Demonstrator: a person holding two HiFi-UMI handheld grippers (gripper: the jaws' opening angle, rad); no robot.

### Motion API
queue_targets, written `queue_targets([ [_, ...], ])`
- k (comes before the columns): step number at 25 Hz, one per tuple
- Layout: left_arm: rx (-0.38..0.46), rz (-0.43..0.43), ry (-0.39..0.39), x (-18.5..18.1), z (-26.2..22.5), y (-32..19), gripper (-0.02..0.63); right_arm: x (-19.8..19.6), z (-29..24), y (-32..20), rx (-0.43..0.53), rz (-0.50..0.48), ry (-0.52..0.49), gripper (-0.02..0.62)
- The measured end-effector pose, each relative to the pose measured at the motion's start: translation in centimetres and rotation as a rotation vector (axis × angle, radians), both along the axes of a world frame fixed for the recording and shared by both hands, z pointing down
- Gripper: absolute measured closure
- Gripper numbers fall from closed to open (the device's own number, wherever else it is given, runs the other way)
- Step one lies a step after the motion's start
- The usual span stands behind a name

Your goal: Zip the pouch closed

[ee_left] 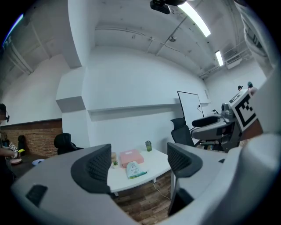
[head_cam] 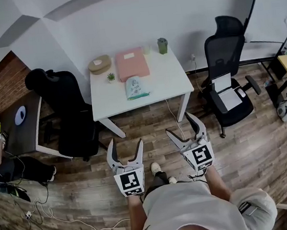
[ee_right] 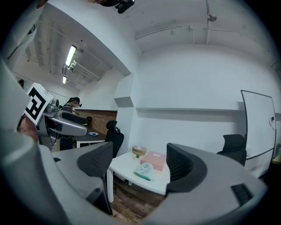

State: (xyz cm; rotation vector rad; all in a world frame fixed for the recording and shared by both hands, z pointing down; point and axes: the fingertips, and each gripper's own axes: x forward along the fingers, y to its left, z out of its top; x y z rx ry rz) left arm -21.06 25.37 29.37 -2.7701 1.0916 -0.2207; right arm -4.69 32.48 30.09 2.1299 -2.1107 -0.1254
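Observation:
The pouch [head_cam: 136, 87] is pale with a printed pattern and a green edge. It lies on the white table [head_cam: 170, 80] near the table's front, also seen as the pouch [ee_left: 134, 170] and the pouch [ee_right: 145, 171]. My left gripper [head_cam: 125, 147] is open and held over the wooden floor, well short of the table. My right gripper [head_cam: 185, 126] is open too, beside it and a little closer to the table. Nothing is between either pair of jaws.
On the table stand a pink folder [head_cam: 131, 63], a tan round case [head_cam: 99, 64], a small plant [head_cam: 111, 77] and a green cup [head_cam: 162, 45]. Black office chairs [head_cam: 68, 112] [head_cam: 228, 71] flank the table. Cables trail on the floor [head_cam: 68, 218]. A dark desk [head_cam: 23, 123] sits left.

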Motion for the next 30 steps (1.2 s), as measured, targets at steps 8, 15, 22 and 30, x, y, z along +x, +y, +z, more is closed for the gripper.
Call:
queue_targets([
  [8, -0.013, 0.025, 0.01, 1.2, 0.7, -5.6, 0.212, 1.1, 0.7, -5.1, -0.031, 0.031, 0.016, 0.215],
  [15, -0.02, 0.054, 0.013, 1.7, 1.0, -10.6, 0.213, 1.4, 1.0, -9.5, -0.044, 0.065, 0.019, 0.215],
  [22, -0.015, 0.089, 0.028, 2.1, 0.7, -14.0, 0.215, 1.5, 0.8, -12.3, -0.047, 0.104, 0.027, 0.216],
  [30, -0.022, 0.119, 0.04, 3.1, 1.1, -16.8, 0.218, 2.1, 1.3, -14.7, -0.058, 0.133, 0.035, 0.218],
])
